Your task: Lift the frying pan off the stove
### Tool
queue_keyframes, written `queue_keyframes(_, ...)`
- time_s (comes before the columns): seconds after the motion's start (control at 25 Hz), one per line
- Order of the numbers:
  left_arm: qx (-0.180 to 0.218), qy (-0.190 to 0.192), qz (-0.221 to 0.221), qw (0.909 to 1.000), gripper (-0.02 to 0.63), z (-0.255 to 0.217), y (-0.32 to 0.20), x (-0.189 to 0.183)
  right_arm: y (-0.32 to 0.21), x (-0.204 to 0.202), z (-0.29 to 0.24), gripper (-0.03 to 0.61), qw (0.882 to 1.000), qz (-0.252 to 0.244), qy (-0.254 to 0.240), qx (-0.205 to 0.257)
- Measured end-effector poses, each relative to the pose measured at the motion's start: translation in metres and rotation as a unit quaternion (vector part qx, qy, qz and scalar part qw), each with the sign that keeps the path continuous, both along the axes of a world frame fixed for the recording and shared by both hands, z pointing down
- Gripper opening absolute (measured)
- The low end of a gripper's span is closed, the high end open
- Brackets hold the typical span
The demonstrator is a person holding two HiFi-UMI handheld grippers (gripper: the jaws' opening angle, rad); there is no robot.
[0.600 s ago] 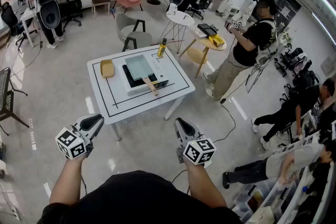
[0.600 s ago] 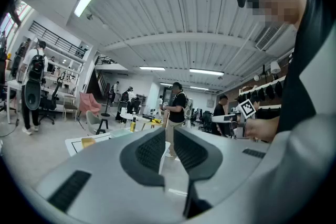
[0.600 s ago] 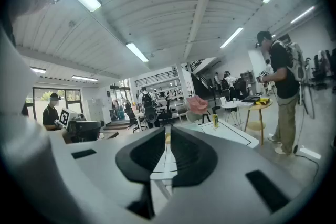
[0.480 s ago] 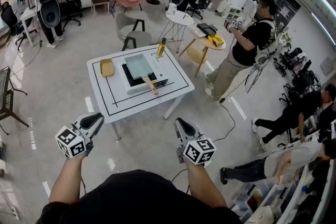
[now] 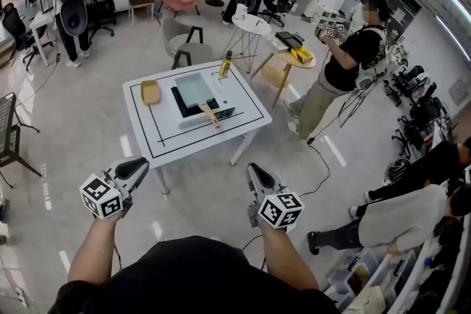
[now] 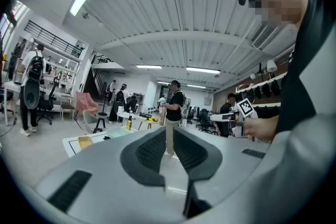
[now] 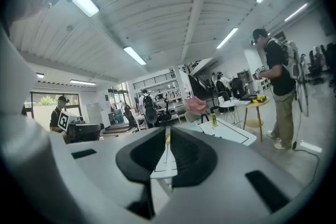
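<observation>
The frying pan (image 5: 193, 89) is a pale green rectangular pan with a wooden handle (image 5: 211, 114) pointing toward me. It rests on a black and white portable stove (image 5: 182, 110) on the white table (image 5: 246, 118). Both grippers hang in the air well short of the table's near edge. My left gripper (image 5: 140, 165) is shut and empty, and my right gripper (image 5: 252, 171) is shut and empty too. In the left gripper view the closed jaws (image 6: 169, 134) point past the table (image 6: 71, 144). In the right gripper view the closed jaws (image 7: 168, 136) point at the table (image 7: 231, 134).
A yellow dish (image 5: 150, 93) lies left of the stove and a yellow bottle (image 5: 226, 67) stands at the table's far edge. A person in black (image 5: 346, 70) stands to the right of the table. Chairs (image 5: 188, 48) and small round tables (image 5: 250, 26) stand behind it. More people sit at the right.
The head view has shifted slightly; both grippers stay shut at almost the same place. The people at the right edge have changed position.
</observation>
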State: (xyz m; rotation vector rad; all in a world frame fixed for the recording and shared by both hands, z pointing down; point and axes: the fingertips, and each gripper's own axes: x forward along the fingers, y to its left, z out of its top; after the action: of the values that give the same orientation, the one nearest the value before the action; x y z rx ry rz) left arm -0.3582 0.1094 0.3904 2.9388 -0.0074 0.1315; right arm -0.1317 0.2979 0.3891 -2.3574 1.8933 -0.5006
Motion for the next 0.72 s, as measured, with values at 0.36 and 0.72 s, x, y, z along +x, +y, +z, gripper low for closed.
queue_keyframes(0.36, -0.009, -0.007, 0.007, 0.9999, 0.049, 0.004, 0.01, 0.005, 0.009, -0.001, -0.001, 0.029, 1.0, 0.001, -0.004, -0.003)
queue_keyframes(0.72, -0.007, -0.012, 0.006, 0.9999, 0.049, 0.012, 0.009, 0.029, 0.006, 0.023, 0.012, 0.029, 1.0, -0.003, -0.01, -0.001)
